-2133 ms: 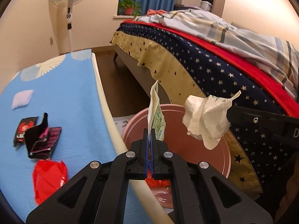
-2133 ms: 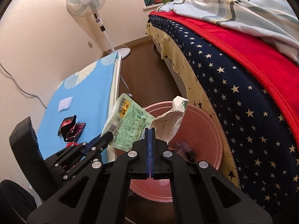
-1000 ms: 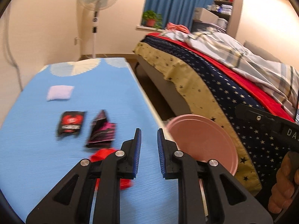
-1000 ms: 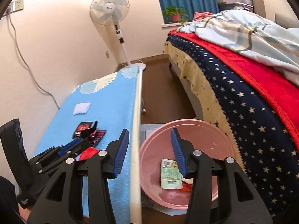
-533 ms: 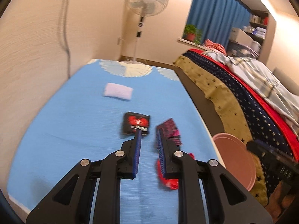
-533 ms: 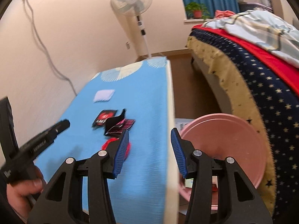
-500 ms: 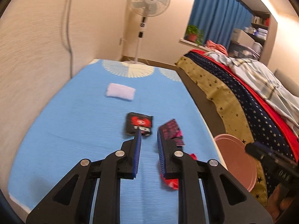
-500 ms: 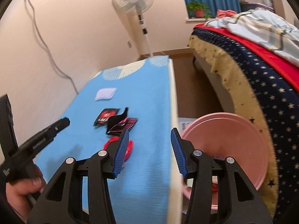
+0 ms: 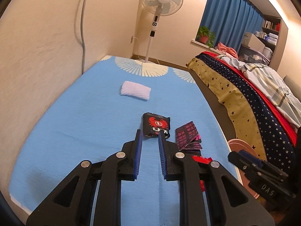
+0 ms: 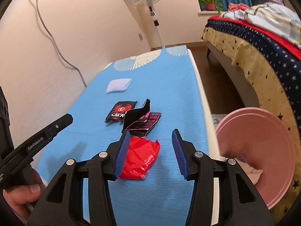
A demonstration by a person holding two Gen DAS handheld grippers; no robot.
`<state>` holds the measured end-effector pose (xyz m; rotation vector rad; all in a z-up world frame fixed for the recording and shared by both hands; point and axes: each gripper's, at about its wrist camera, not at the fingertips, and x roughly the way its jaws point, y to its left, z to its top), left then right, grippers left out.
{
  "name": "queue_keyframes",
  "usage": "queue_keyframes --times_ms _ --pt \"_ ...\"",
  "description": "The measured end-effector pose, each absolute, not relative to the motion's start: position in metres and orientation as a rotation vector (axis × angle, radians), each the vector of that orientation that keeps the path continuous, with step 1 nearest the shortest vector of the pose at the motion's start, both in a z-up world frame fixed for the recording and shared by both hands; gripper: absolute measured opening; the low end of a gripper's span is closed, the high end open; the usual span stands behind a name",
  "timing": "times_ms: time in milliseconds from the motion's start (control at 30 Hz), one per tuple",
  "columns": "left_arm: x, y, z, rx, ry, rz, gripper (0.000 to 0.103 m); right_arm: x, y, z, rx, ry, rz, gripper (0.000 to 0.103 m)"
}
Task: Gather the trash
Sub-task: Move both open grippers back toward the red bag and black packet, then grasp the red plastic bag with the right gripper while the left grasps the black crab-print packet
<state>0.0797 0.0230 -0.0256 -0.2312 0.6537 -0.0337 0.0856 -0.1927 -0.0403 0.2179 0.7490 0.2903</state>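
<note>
Three wrappers lie close together on the blue cloth-covered table, with a small white folded cloth pad farther back toward the standing white fan. Nearest the far end of the group is a flat black foil packet with a red crest and white lettering; it sits just ahead of the left gripper, whose blue-padded fingers stand slightly apart with nothing between them. Just beside that packet, touching or overlapping it, is a torn black wrapper with a pink pattern, one flap curled upward. Next comes a crumpled shiny red plastic wrapper, creased and glossy, lying flat on the cloth. The right gripper hangs over it with its fingers spread wide, the left pad at the red wrapper's edge, holding nothing. Beyond the table's right edge, low by the star-patterned bedspread, stands a round pink plastic basin with some pale paper scraps showing inside.
</note>
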Motion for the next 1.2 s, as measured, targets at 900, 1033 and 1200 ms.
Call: queue_keyframes --times_ms 900,1033,1200 --pt "0.135 0.037 -0.071 -0.318 0.749 -0.024 0.018 0.103 -0.155 -0.085 0.100 0.914 0.355 0.065" --pt "0.148 0.036 -0.083 -0.356 0.777 -0.038 0.034 0.104 -0.162 -0.083 0.121 0.910 0.348 0.065" --pt "0.163 0.029 -0.092 -0.370 0.810 -0.047 0.042 0.104 -0.169 -0.084 0.155 0.915 0.343 0.065"
